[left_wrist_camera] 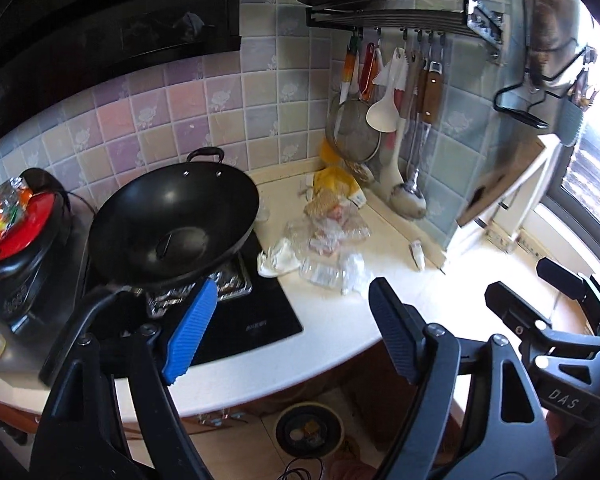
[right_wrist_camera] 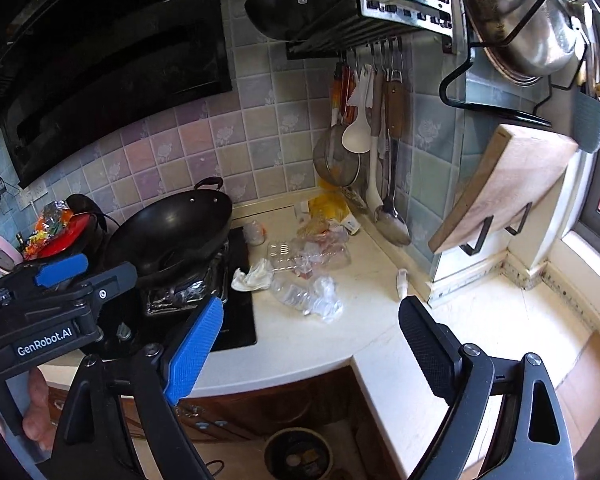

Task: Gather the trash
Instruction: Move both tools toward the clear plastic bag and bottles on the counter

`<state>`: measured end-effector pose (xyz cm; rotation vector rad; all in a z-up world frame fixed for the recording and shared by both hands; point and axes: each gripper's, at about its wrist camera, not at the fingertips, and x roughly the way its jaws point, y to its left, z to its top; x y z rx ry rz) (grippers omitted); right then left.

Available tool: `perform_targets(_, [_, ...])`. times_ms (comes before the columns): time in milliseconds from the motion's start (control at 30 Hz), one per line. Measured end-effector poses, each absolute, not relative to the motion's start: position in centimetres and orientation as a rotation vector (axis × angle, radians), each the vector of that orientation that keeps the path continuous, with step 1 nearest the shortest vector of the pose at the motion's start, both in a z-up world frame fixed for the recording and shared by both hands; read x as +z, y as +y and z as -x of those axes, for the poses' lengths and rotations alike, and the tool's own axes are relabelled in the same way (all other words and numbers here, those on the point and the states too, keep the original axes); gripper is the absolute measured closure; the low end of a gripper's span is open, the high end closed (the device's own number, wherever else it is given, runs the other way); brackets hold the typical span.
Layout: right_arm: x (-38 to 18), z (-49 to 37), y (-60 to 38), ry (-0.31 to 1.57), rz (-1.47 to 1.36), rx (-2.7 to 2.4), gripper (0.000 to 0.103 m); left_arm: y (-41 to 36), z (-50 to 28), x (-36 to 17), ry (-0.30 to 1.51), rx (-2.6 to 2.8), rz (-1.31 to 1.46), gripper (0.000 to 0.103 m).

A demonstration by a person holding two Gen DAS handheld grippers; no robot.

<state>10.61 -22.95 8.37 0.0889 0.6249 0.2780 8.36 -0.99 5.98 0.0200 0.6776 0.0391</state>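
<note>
While both grippers hang over the counter's near edge, neither holds anything. From the left wrist view, the left gripper [left_wrist_camera: 290, 336] has its blue and black fingers spread wide with nothing but counter and stove between them. From the right wrist view, the right gripper [right_wrist_camera: 312, 344] is also spread wide and empty.

On the pale counter [right_wrist_camera: 320, 344], the trash lies at about twelve o'clock from each gripper, well apart from the fingertips. A crumpled white tissue [right_wrist_camera: 254, 276] sits at the stove's edge. Just beside it, toward three o'clock, lies a heap of crushed clear plastic wrappers [right_wrist_camera: 312, 292]. Behind that heap, near the corner, a yellow bag [right_wrist_camera: 328, 204] lies among more packaging. A small white tube [right_wrist_camera: 402, 280] lies alone at about one o'clock, near the wall.

At ten o'clock a black wok [right_wrist_camera: 172, 228] sits tilted on the black stove [right_wrist_camera: 236, 320]. Utensils [right_wrist_camera: 370, 136] hang from a wall rack [right_wrist_camera: 360, 24] above the corner, and a wooden cutting board [right_wrist_camera: 504, 188] leans on brackets at two o'clock.
</note>
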Motion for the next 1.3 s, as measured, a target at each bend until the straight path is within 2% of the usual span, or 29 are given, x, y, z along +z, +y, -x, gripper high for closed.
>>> perform_targets(267, [3.5,-24.4,-24.3,0.705,-0.055,0.303,0.012,-3.4,-19.2,2.2,0.703,0.044,0.025,0.027])
perform_targets(533, [-5.2,-36.4,-23.5,0.838,-0.026,0.352,0.012,-3.8,-28.1,-6.0,0.837,0.092,0.076,0.027])
perform_targets(733, [-11.3,-40.4,-22.1,0.904,0.002,0.387,0.012,-3.9,-31.6,-11.7,0.930,0.120,0.085,0.030])
perform_targets(933, [-16.5,-42.4,-20.6,0.973,0.029,0.440,0.018,-3.8,-32.5,-15.6,0.984,0.125,0.078,0.049])
perform_targets(1033, [-18.7,-43.3,-19.9,1.010,0.029,0.473,0.022,-3.4,-32.5,-17.0,1.006,0.122,0.098,0.050])
perform_targets(1300, [-22.0,-46.5,-17.8,1.051,-0.026,0.525,0.025,-2.4,-33.1,-18.4,1.031,0.139,0.125,0.050])
